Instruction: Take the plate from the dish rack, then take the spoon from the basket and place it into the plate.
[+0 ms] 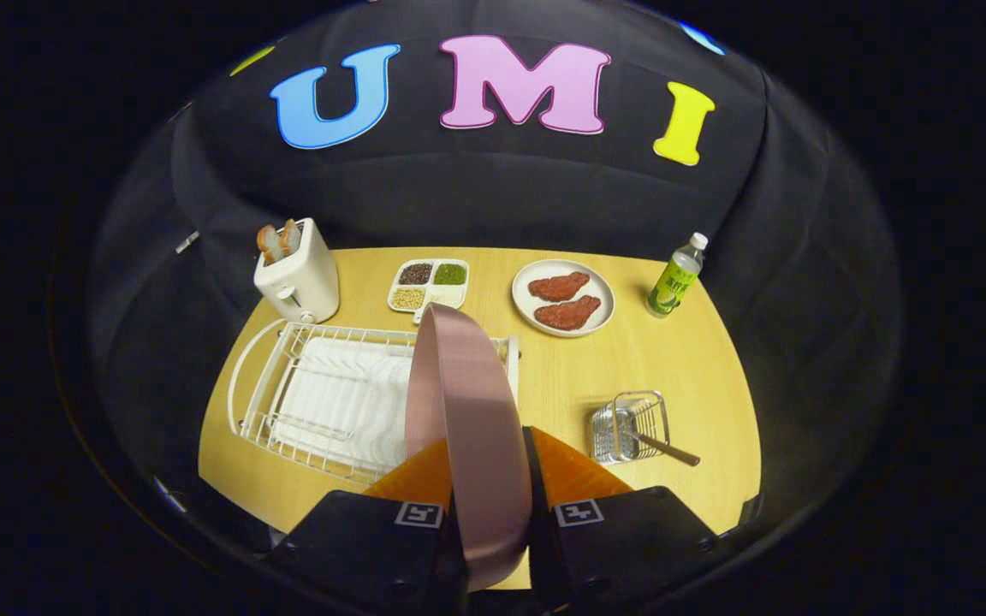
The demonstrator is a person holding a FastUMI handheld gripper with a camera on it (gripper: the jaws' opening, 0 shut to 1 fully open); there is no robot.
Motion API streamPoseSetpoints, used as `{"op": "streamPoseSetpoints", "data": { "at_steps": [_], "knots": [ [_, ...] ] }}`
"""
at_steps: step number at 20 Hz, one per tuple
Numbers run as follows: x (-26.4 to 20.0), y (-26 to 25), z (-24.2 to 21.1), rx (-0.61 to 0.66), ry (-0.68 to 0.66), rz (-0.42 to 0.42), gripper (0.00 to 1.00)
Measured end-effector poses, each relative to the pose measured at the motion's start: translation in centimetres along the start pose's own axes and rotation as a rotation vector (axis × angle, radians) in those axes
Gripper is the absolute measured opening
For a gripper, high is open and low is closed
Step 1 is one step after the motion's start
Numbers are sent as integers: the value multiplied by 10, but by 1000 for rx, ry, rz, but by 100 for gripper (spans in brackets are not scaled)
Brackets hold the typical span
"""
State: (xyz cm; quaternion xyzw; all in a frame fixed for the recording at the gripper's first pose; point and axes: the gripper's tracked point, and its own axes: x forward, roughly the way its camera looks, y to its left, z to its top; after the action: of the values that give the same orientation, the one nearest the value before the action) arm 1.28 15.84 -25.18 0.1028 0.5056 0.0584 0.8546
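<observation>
Plate (463, 411), pink, rigid and likely slick, stands on edge above the dish rack (288, 402) at your twelve o'clock, your gripper (489, 505) closed across its rim, so hold firm.

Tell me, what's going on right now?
Gripper shut on pink plate, held on edge above rack. Spoon in basket, beyond fingers. Nothing in the way.

Even overhead light, sharp centre, strong fisheye bending, faint glare on table (698, 376).
</observation>
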Motion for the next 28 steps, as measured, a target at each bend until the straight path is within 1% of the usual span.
{"op": "streamPoseSetpoints", "data": {
  "at_steps": [3,5,7,10,12,14,17,19,21,24,28],
  "knots": [
    [-16,6,-27,88,36,92,32],
    [-24,7,-48,124,59,133,32],
    [-32,14,-76,167,91,196,32],
    [-32,17,-116,228,141,266,32],
    [-26,16,-143,259,172,281,32],
    [-14,15,-169,283,210,277,32],
    [7,19,-198,322,260,276,32],
    [27,19,-214,323,288,266,32],
    [39,19,-224,339,307,266,32],
    [56,20,-233,406,312,276,32],
    [64,37,-237,475,326,333,32]
  ]
}}
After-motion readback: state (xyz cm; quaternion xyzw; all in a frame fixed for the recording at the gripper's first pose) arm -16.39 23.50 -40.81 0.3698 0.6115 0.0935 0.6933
